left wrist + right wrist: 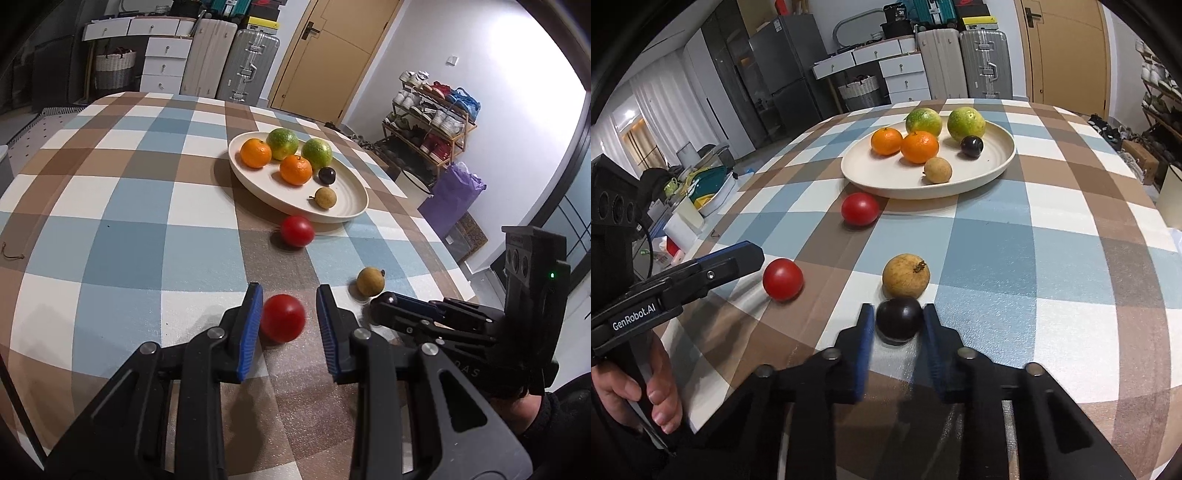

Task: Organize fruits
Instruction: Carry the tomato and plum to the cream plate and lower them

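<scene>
Looking along the left gripper (pixel 288 291), its blue pads are sitting drawn close with a red tomato (pixel 282 317) at their tips, brushing the left pad and showing a gap to the right one; no pinch is showing. From the right wrist, the right gripper (pixel 897 308) is clenching a dark plum (pixel 899 318) between its pads, a tan fruit (pixel 905 275) lying just beyond the fingertips and the plate (pixel 960 188) farther ahead. "GenRobot.AI" is reading white on the left gripper's side
</scene>
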